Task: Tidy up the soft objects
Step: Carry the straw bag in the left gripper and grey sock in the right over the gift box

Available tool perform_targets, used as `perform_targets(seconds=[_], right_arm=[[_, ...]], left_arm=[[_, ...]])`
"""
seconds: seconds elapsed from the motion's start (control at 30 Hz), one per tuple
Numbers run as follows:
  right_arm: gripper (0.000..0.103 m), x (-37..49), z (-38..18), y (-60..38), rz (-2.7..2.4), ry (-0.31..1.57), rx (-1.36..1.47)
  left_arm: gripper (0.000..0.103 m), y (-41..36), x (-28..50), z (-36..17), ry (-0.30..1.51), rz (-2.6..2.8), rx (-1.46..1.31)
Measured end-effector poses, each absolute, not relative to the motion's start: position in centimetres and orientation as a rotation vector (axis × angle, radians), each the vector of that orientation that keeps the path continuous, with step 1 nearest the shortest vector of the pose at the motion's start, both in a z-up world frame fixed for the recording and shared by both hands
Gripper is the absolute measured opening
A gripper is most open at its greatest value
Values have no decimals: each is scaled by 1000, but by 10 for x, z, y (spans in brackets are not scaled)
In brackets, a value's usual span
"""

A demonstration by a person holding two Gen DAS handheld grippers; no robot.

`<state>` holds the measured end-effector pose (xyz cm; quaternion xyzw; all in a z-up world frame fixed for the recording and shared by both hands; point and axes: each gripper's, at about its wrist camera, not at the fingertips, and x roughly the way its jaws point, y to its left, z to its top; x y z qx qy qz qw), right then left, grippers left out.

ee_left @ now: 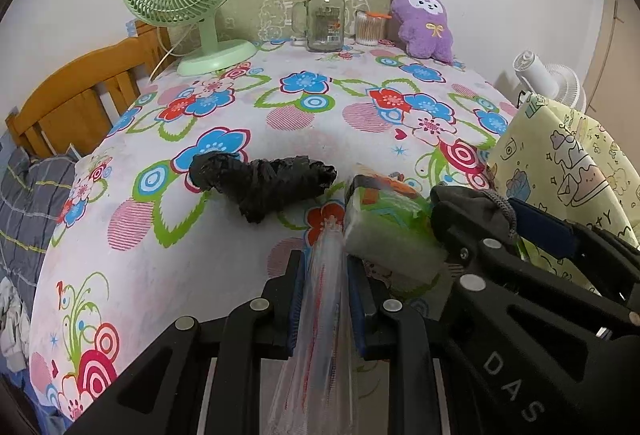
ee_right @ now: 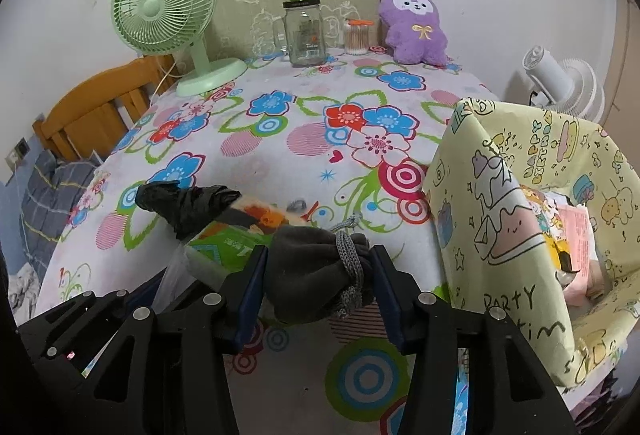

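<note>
Left gripper (ee_left: 325,267): jaws clenched on the tail of a clear plastic bag (ee_left: 324,299); its bulk, a green-printed soft pack (ee_left: 384,227), sits just ahead on the floral tablecloth (ee_left: 224,255). Only the left wrist view shows this pinch; from the right wrist camera the bag's edge barely peeks in at lower left.

Right gripper (ee_right: 320,275): jaws closed around a dark grey pouch (ee_right: 312,267) tied with a grey cord (ee_right: 350,275). The right wrist view shows the grip head-on; the left view catches only the pouch's top behind the other gripper's frame.

Black rolled plastic bundle (ee_left: 260,183) lies loose on the cloth, just left of the green pack, near it; touching or not is unclear.

Yellow cartoon-print fabric bin (ee_right: 500,203) stands at the right table edge. Right view looks into its opening: pink and yellow items inside, indistinct. Left view shows only its outer wall.

At the far edge: green desk fan (ee_right: 164,15), glass mug jar (ee_right: 304,35) with a green cup on top, cotton swab tub (ee_right: 357,37), purple plush toy (ee_right: 412,23). White fan (ee_right: 560,83) beyond the bin. Wooden headboard (ee_left: 80,91) at left.
</note>
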<state>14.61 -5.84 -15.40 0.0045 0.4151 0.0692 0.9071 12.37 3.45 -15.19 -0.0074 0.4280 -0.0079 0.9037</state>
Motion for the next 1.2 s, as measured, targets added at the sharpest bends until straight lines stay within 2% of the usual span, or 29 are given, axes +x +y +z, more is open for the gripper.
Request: perform_targets(seconds=[0.33, 1.2], right_arm=[[51, 137, -146, -55, 151, 825, -25], [51, 117, -94, -69, 193, 710, 4]], left_arm=[[19, 35, 117, -146, 870, -9, -19], [19, 21, 97, -90, 734, 4, 5]])
